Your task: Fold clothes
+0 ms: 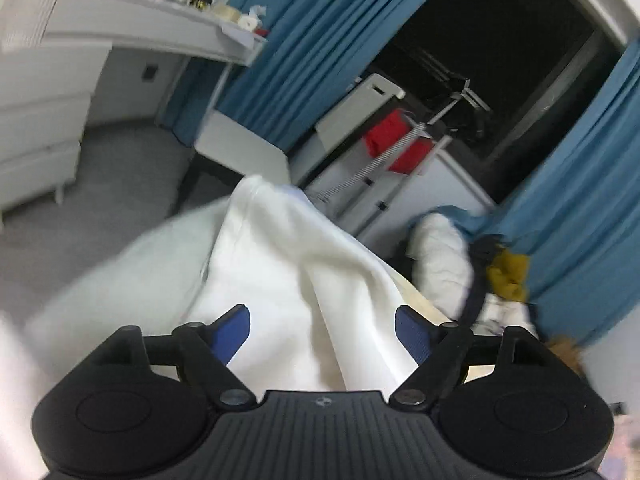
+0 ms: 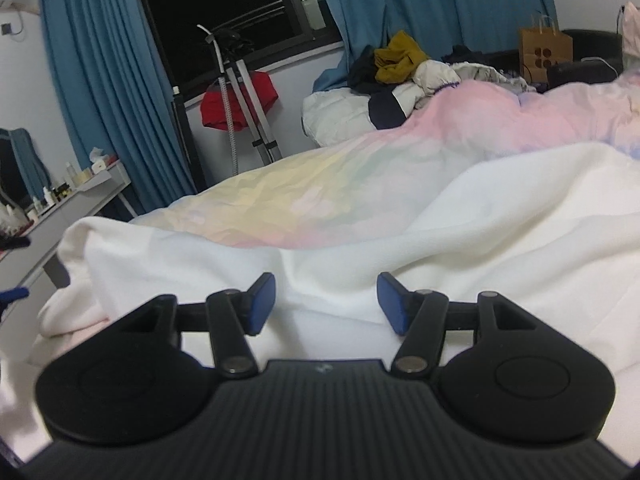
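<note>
Garment (image 1: 288, 264) is a white, soft cloth, and in the left wrist view it rises in a loose ridge just in front of the left gripper (image 1: 322, 330). The jaws stand wide apart. The cloth lies between and under the blue pads (image 1: 232, 334), but they do not press on it, so this gripper holds nothing. The picture is blurred and tilted, so I cannot tell how the cloth is layered. Behind the garment a red cloth (image 1: 390, 140) hangs on a rack, and to its right a pile (image 1: 496, 272) of other clothes lies by the curtain (image 1: 580, 216).

In the right wrist view the garment (image 2: 360, 240) is spread on the bed, on top of a pastel sheet (image 2: 304, 184). It looks bunched, with a rolled edge at its left side and deep wrinkles. The right gripper (image 2: 326, 302) is just above the garment with the jaws half apart, and nothing is pinched between them. The pile (image 2: 400, 68) is well behind the garment.

I judge that the folding is at an early stage: no flat, neat fold is visible, the cloth has to be smoothed and folded, and the pile seems untouched.
</note>
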`<state>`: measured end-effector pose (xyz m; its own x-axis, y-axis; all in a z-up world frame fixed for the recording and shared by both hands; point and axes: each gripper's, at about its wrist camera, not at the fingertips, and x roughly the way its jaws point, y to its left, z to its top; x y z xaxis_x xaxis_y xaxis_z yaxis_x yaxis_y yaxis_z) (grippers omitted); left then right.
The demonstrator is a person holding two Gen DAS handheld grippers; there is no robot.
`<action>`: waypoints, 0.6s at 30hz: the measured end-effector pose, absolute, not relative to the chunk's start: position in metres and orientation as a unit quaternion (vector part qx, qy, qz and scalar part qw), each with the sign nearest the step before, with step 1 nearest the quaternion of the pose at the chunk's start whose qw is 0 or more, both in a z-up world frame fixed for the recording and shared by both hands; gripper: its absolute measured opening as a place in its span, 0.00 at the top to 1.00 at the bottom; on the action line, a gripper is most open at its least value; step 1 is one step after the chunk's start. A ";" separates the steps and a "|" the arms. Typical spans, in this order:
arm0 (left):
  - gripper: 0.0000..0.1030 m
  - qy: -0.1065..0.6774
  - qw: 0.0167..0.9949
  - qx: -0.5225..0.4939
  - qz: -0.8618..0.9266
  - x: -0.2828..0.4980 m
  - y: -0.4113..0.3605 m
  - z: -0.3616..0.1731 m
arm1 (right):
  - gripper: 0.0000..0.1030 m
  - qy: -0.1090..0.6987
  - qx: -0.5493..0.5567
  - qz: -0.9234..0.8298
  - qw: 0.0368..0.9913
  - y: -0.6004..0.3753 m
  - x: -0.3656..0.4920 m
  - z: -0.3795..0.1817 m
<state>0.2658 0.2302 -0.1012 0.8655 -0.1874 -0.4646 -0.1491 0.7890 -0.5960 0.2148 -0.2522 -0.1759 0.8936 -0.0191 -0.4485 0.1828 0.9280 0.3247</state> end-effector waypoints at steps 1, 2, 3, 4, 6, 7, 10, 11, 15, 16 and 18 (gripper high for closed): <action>0.20 0.258 0.909 -0.327 -0.006 0.256 0.233 -0.108 | 0.42 0.225 0.180 -0.050 0.956 -0.250 0.213 -0.174; 0.20 0.258 0.908 -0.329 0.000 0.247 0.235 -0.116 | 0.42 0.227 0.176 -0.051 0.957 -0.247 0.210 -0.173; 0.21 0.273 0.898 -0.344 -0.001 0.245 0.237 -0.126 | 0.42 0.229 0.172 -0.051 0.957 -0.245 0.208 -0.173; 0.21 0.290 0.887 -0.360 -0.002 0.244 0.239 -0.137 | 0.42 0.232 0.169 -0.050 0.957 -0.242 0.206 -0.172; 0.23 0.306 0.854 -0.421 -0.019 0.244 0.245 -0.160 | 0.42 0.236 0.167 -0.049 0.956 -0.238 0.204 -0.172; 0.25 0.312 0.837 -0.449 -0.024 0.246 0.246 -0.172 | 0.42 0.239 0.166 -0.048 0.955 -0.237 0.203 -0.172; 0.31 0.295 0.816 -0.498 -0.001 0.254 0.254 -0.198 | 0.42 0.243 0.165 -0.046 0.955 -0.234 0.203 -0.174; 0.33 0.286 0.808 -0.515 0.007 0.258 0.258 -0.203 | 0.42 0.244 0.168 -0.043 0.954 -0.234 0.204 -0.176; 0.59 0.265 0.802 -0.536 0.005 0.271 0.281 -0.207 | 0.42 0.253 0.167 -0.046 0.952 -0.236 0.212 -0.187; 0.65 0.271 0.804 -0.529 0.000 0.273 0.282 -0.206 | 0.42 0.254 0.164 -0.048 0.952 -0.236 0.215 -0.190; 0.90 0.276 0.814 -0.512 -0.008 0.274 0.285 -0.202 | 0.42 0.256 0.157 -0.053 0.952 -0.235 0.221 -0.194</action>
<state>0.2740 0.2851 -0.2017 0.8473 -0.2950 -0.4417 -0.2704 0.4763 -0.8367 0.2208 -0.2352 -0.1945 0.8632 -0.0205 -0.5044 0.1815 0.9450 0.2721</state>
